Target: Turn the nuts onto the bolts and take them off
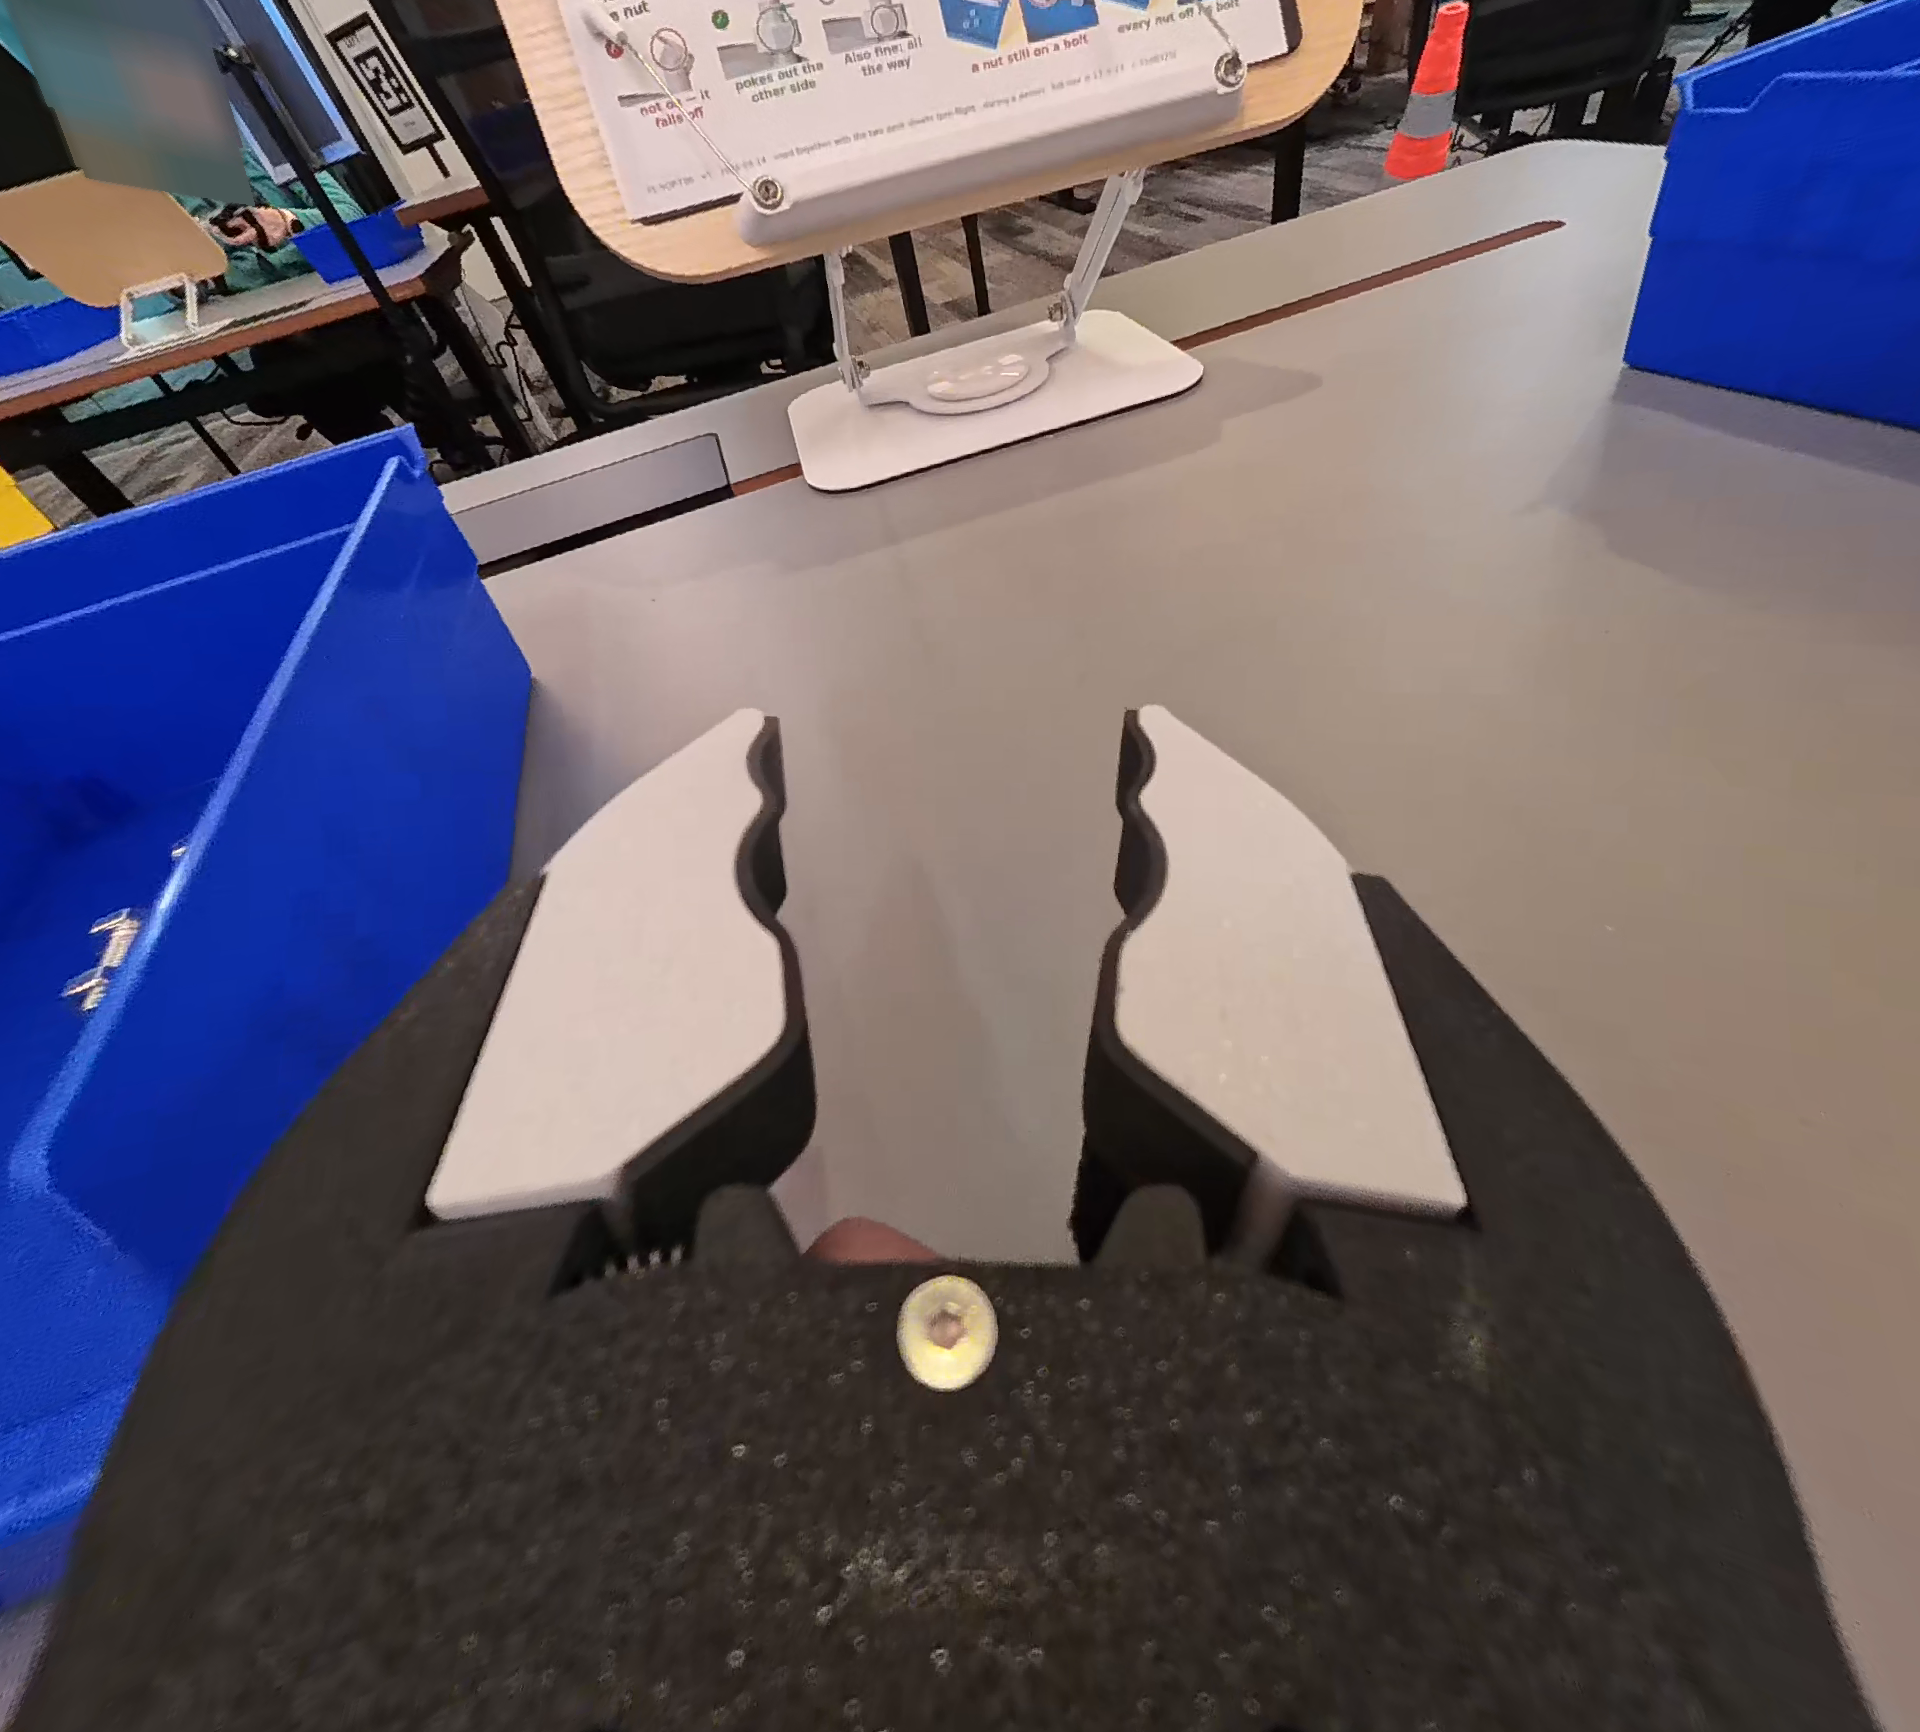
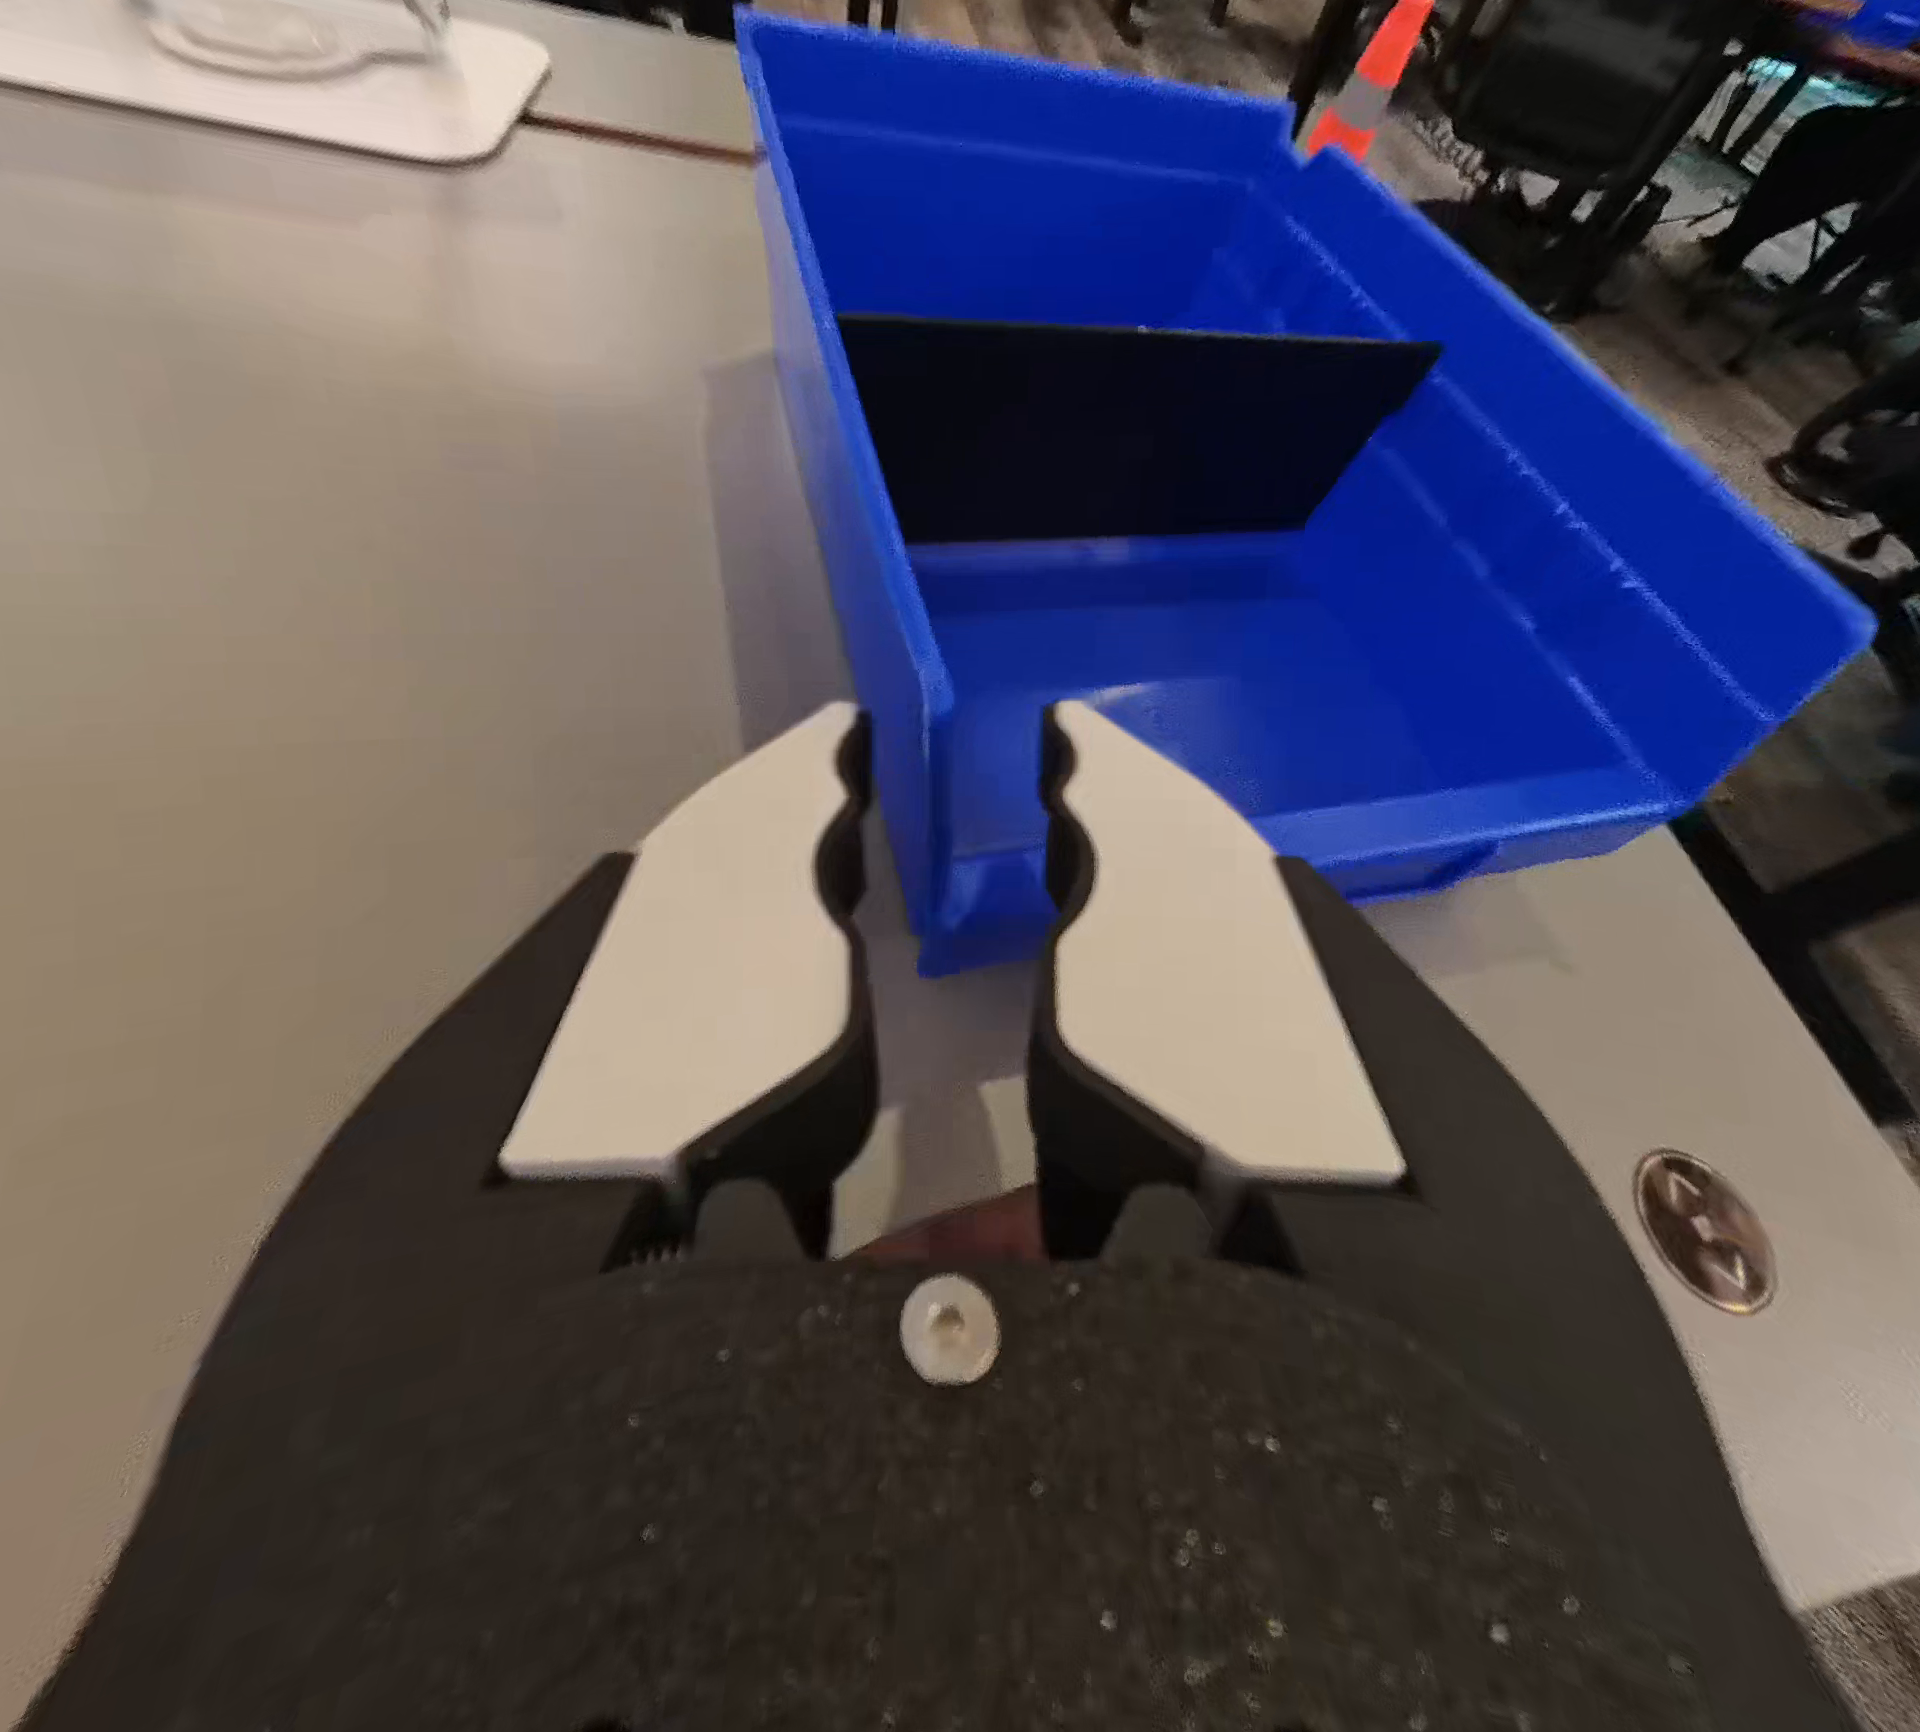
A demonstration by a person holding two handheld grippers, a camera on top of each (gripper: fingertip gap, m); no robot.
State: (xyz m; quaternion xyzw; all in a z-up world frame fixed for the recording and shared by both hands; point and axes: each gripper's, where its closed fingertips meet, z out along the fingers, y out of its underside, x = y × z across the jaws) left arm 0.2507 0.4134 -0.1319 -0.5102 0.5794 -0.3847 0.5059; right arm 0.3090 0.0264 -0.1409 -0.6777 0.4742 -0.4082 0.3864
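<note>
Left hand-held gripper point(image 1: 948, 726) hovers over the grey desk point(image 1: 1351, 643), jaws spread wide, gripping nothing; bolts point(image 1: 109, 955) sit in the blue bin point(image 1: 343, 747) beside it. Right hand-held gripper point(image 2: 951, 721), jaws parted and empty, points at a divided blue bin point(image 2: 1558, 456).

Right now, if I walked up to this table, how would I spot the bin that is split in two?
Start at the grey table and go to its right-hand end, just ahead of the right gripper. A blue bin sits there near the edge. Unlike the blue bin on the left, which holds some metal bolts, this one has a dark divider across its middle.
</note>
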